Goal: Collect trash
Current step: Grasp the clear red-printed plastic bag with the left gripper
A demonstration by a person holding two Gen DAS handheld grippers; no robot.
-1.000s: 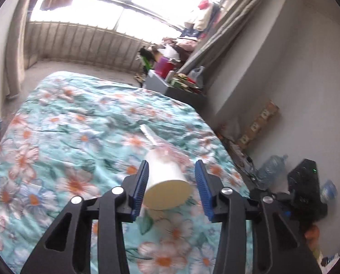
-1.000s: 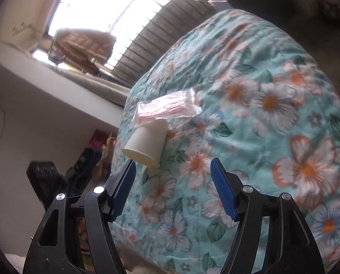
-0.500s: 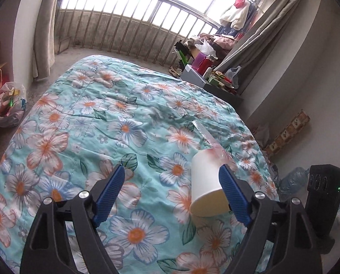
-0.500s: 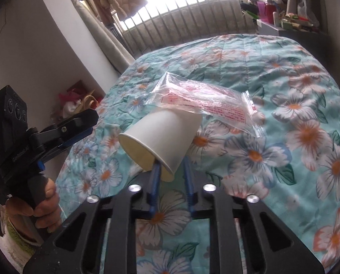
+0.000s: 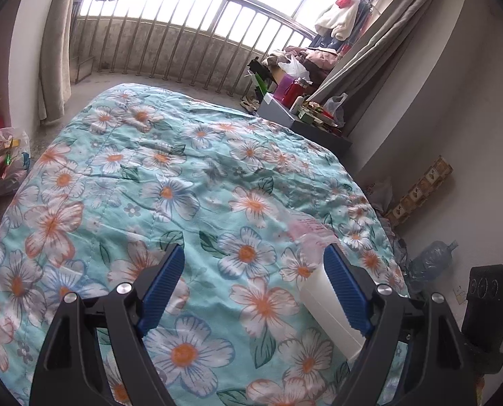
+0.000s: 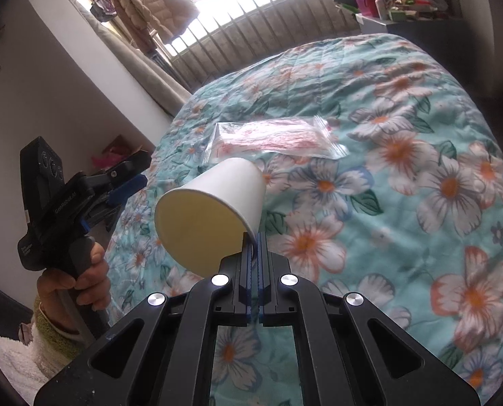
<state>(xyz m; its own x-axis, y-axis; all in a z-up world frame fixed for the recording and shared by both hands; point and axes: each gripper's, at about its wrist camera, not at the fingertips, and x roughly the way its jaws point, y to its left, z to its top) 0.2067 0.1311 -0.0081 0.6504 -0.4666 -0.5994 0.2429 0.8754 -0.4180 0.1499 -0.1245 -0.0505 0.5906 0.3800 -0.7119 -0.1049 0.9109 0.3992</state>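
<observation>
Floral quilt on the bed fills both views, barred window behind. Your left tongs have just opened and stand spread wide, nothing pinched; the paper cup sits just beside their right pad. White lettering on the left tongs' body, too small to read. Your right tongs have just closed, pressed together on the cup's rim, cup tilted, mouth toward camera. Clear plastic bag with red print, unreadable, lies on the quilt behind the cup.

both wrist views close, sharing bed
</observation>
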